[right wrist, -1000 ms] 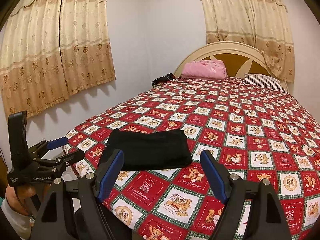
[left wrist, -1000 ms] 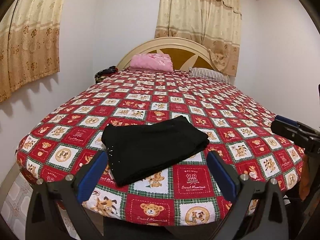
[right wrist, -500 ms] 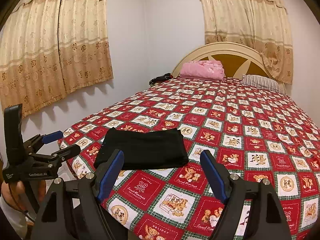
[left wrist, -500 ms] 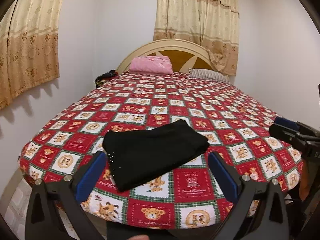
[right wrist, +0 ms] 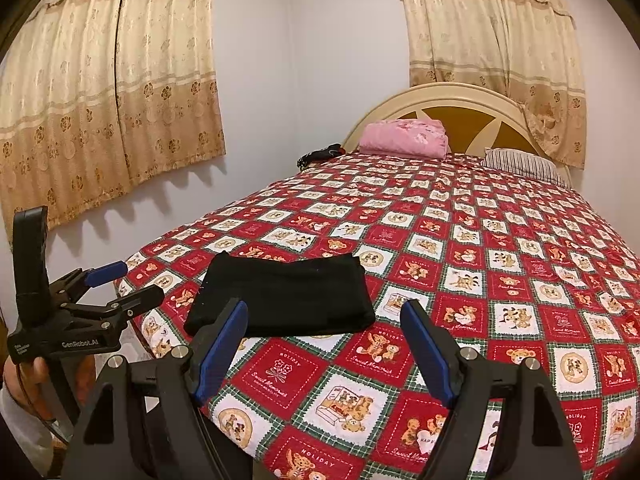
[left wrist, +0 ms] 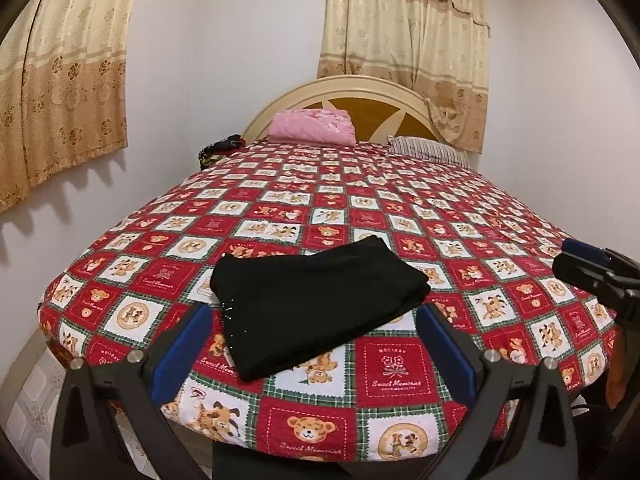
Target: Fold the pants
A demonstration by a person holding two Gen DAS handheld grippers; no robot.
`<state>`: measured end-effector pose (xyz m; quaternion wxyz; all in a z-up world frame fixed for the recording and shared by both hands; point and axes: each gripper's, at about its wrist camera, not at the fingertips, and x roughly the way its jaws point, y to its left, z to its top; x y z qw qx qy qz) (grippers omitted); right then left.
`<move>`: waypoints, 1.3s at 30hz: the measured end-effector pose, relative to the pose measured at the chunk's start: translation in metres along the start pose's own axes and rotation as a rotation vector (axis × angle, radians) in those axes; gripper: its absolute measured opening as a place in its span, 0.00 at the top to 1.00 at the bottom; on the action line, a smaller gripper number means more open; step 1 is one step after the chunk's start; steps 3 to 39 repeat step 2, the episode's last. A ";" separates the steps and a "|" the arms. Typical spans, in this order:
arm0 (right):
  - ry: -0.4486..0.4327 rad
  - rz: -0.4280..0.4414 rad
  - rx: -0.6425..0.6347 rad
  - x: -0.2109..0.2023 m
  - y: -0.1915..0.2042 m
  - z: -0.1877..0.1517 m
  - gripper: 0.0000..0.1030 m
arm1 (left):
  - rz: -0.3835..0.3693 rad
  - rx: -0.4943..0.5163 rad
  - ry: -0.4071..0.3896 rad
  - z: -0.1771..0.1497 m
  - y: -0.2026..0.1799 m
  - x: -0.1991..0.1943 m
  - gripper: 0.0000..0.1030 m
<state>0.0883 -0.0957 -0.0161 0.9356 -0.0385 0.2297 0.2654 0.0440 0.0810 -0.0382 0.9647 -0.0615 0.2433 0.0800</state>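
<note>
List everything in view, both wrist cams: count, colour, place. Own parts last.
pants: 1, black, folded, near foot of the bed
bedspread: 1, red, white and green teddy-bear check, covers the bed
headboard: 1, cream and brown, arched, far end
pink bundle: 1, pink, folded, against the headboard
striped pillow: 1, striped, beside the pink bundle
dark item: 1, dark, far bed edge by the wall; cannot tell what
curtains: 2 sets, beige and gold, side wall and behind the headboard
left gripper: 1, black with blue pads, open, empty, short of the pants
right gripper: 1, same, open, empty
hand: 1, holding the left gripper's handle
</note>
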 end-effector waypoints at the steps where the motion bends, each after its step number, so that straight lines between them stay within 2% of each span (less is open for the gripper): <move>1: 0.000 -0.001 0.001 0.000 0.000 0.000 0.22 | -0.002 0.004 0.001 -0.001 0.000 0.001 0.00; 39: 0.000 -0.001 0.002 0.000 -0.001 0.000 0.22 | -0.002 0.009 0.006 0.000 0.001 0.002 0.00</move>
